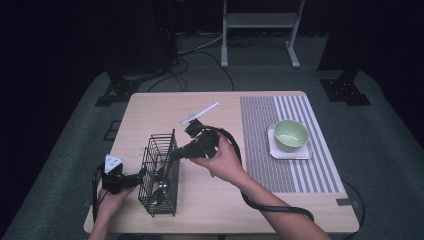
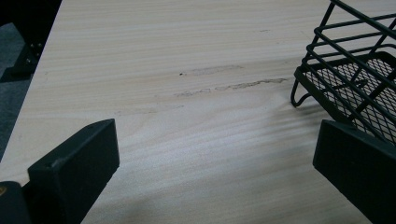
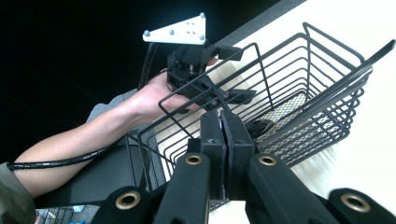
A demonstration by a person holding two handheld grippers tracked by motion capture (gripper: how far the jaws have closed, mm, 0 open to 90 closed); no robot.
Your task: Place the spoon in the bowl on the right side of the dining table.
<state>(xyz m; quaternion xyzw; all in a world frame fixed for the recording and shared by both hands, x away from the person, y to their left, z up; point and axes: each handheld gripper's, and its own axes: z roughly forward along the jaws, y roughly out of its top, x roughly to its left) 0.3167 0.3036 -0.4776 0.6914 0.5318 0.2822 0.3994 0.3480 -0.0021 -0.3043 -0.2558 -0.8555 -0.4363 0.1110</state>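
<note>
— What's the black wire basket [image 1: 161, 172] like?
— A tall, narrow rack of thin black rods with a fine mesh floor, standing upright on short looped feet near the table's front left.
— Anything in it?
— A dark utensil [image 1: 162, 181], its rounded end low in the basket and its slim handle slanting up over the rim. Possibly a spoon; it's too dim to be sure.

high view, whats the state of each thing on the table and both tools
wire basket: upright, dark utensils inside
left tool: open, beside the basket
right tool: shut, over the basket
green bowl: upright on a white square coaster
white stick: lying flat
</note>
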